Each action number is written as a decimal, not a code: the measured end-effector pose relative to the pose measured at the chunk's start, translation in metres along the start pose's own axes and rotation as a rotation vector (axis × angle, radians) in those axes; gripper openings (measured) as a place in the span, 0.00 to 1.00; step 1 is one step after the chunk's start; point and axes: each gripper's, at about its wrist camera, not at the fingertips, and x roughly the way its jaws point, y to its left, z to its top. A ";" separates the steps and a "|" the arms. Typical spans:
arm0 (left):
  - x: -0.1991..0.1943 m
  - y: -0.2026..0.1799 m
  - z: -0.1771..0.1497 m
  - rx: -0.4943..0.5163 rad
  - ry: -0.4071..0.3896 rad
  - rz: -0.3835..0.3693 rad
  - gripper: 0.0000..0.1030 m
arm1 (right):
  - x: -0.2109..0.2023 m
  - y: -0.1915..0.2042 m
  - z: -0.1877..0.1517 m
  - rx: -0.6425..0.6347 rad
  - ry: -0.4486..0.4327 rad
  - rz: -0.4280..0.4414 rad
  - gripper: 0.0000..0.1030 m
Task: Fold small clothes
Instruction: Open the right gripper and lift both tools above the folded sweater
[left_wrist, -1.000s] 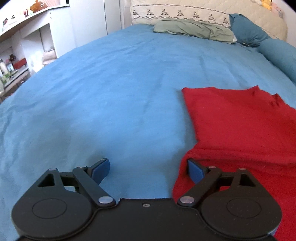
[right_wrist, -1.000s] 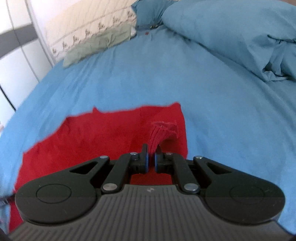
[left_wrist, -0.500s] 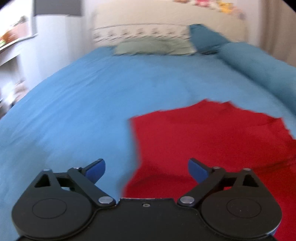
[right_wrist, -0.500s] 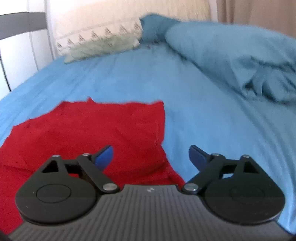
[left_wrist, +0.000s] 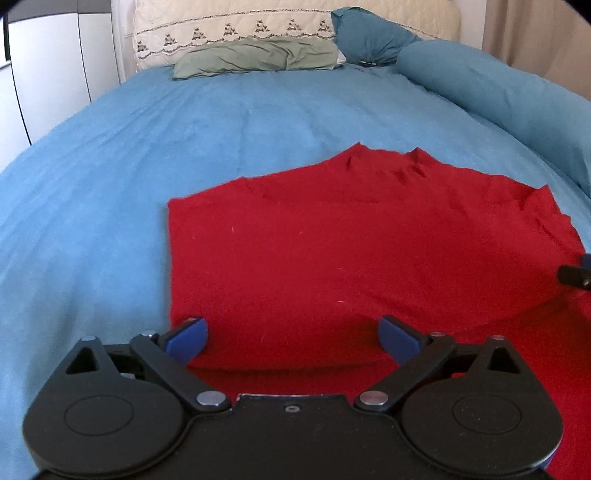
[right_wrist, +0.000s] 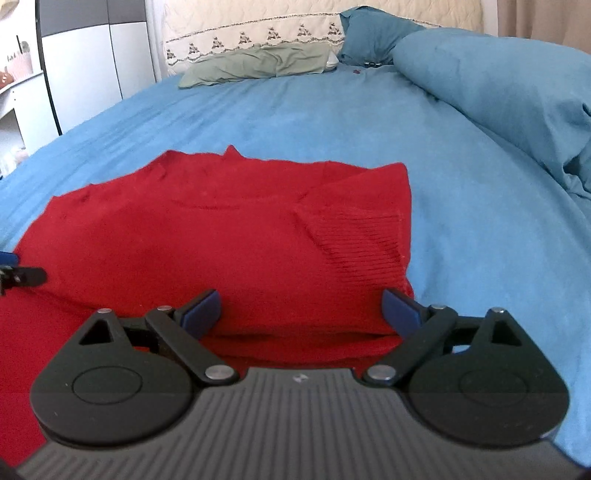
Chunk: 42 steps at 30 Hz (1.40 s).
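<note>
A red knit garment is shown lying flat on a blue bedsheet, with one part folded over the layer beneath; in the right wrist view a ribbed cuff is seen turned in across the garment's right side, its edge lying near the garment's right border. The near folded edge of the garment is spanned by the left gripper, whose blue-padded fingers are spread wide, one pad lying at the garment's left corner and nothing being pinched between them. The right gripper is likewise spread apart over the garment's near right edge, with no cloth clamped. Beyond the garment, toward the head of the bed, a green pillow is seen against a cream quilted headboard. To the garment's right, a rolled blue duvet is laid along the sheet.
</note>
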 end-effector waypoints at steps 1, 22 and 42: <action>-0.010 -0.001 0.001 -0.006 -0.020 0.002 0.95 | -0.007 -0.001 0.001 0.002 -0.010 0.006 1.00; -0.244 0.010 -0.117 -0.205 -0.028 0.100 1.00 | -0.283 -0.023 -0.067 0.035 0.018 -0.053 1.00; -0.232 0.011 -0.225 -0.250 0.073 0.073 0.86 | -0.279 0.003 -0.198 0.210 0.244 -0.126 0.88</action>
